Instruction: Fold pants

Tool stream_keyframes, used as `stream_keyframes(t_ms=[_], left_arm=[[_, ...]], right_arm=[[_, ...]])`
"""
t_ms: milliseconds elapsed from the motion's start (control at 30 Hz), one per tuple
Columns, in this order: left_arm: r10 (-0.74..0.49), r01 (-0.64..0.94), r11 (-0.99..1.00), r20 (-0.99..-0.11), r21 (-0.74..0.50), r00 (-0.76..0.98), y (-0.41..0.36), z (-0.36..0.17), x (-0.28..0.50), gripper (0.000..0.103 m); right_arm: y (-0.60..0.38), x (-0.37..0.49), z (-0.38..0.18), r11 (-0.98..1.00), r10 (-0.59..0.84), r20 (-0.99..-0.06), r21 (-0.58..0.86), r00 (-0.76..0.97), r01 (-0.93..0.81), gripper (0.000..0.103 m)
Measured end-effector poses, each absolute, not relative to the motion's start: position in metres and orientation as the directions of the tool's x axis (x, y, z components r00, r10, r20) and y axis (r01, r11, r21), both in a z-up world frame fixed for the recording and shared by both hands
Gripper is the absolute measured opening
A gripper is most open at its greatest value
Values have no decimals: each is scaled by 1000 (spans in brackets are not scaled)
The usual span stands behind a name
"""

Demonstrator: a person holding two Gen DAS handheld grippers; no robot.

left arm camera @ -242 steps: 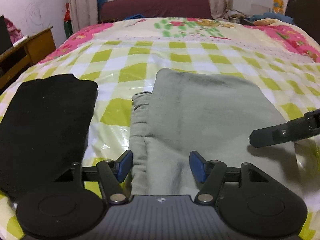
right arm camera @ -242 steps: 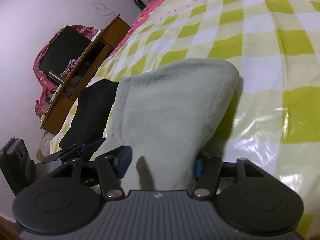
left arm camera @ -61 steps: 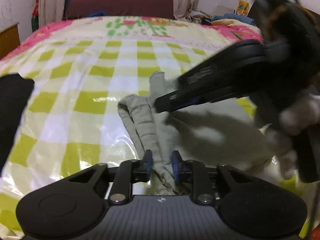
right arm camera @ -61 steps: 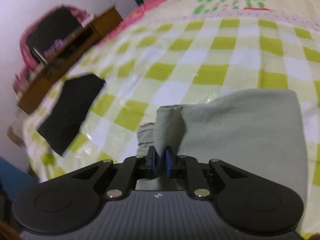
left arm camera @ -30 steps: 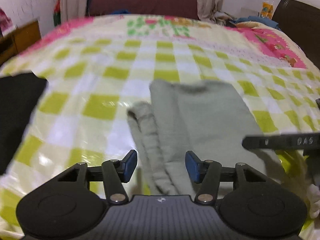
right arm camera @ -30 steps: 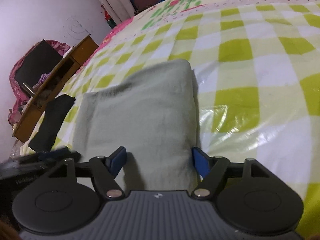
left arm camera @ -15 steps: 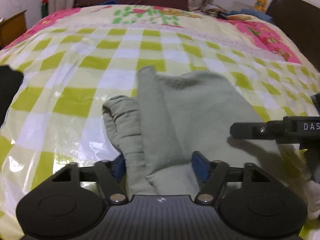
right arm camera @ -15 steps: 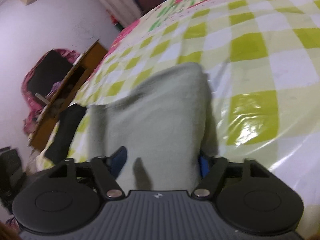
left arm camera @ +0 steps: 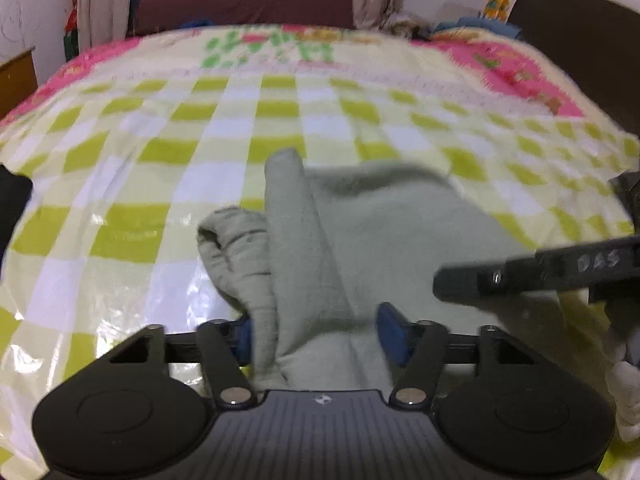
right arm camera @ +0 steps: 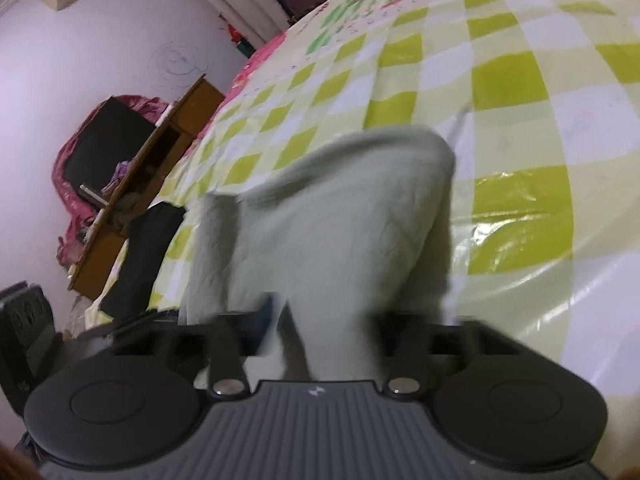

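The grey-green pants (left arm camera: 372, 232) lie folded on the checked bed cover, their gathered waistband (left arm camera: 236, 252) on the left. My left gripper (left arm camera: 319, 334) straddles their near edge. Its jaws are closing, cloth fills the gap, and the blue pads (left arm camera: 394, 332) touch it without a clear pinch. In the right wrist view the pants (right arm camera: 340, 216) hump up. My right gripper (right arm camera: 324, 328) is blurred and its jaws are closing. The cloth narrows to a pinched neck between its fingers. One black finger of the right gripper (left arm camera: 520, 276) reaches in over the pants.
A black garment (right arm camera: 144, 256) lies on the bed's left edge, just visible in the left wrist view (left arm camera: 12, 196). A wooden desk (right arm camera: 160, 152) stands beside the bed. The maroon headboard (left arm camera: 248, 4) and a dark board (left arm camera: 580, 20) are beyond. The green-and-white cover (left arm camera: 120, 152) stretches around the pants.
Both pairs of jaws have drawn in around the pants' near edge, the right ones by far the more. The cloth has bunched and humped up between them.
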State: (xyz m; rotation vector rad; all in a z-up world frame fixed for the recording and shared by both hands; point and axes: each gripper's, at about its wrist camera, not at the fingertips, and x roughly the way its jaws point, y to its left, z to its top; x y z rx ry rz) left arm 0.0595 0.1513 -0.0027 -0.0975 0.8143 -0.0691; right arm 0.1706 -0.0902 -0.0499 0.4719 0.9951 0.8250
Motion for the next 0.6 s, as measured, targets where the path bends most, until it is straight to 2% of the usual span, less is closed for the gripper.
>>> stream_keyframes(t_ms=[33,133,167,267,367,400,433,500,600], left_arm=[[-118,40,991,-709,-126,695,151,2,55,61],[-117,63,993,-710,-102,694,147,0,53,60],[-92,54,996,-729,-75,678,145,-6,59,61],[-69,59,997,-754,-40,653,143,-21,70,68],[-56,50,998,-759,-30,649,141,-20,73,69],[-61,42,998,-757,-44,651,141,-17,71,64],[-79,44,997,-749,-66,657,141,-12,68,60],[-103,54,994,-727,-91,679,141,1,60,45],[-167,86,985,-692,-151,702,136,21,54,39]], right_arm=[[-96,165,-46,602,799,-527,694,290,-396,25],[-99,161,-52,633,774,-564,664,289,-399,26],[-96,166,-59,637,770,-578,669,270,-383,31],[-91,173,-74,631,775,-572,701,267,-331,35],[-93,172,-74,624,780,-556,725,286,-292,33],[-94,170,-71,625,779,-555,725,292,-290,26],[-97,167,-67,615,787,-543,732,292,-295,23],[-104,160,-56,593,802,-514,744,304,-307,20],[-122,148,-35,575,813,-469,745,345,-340,18]])
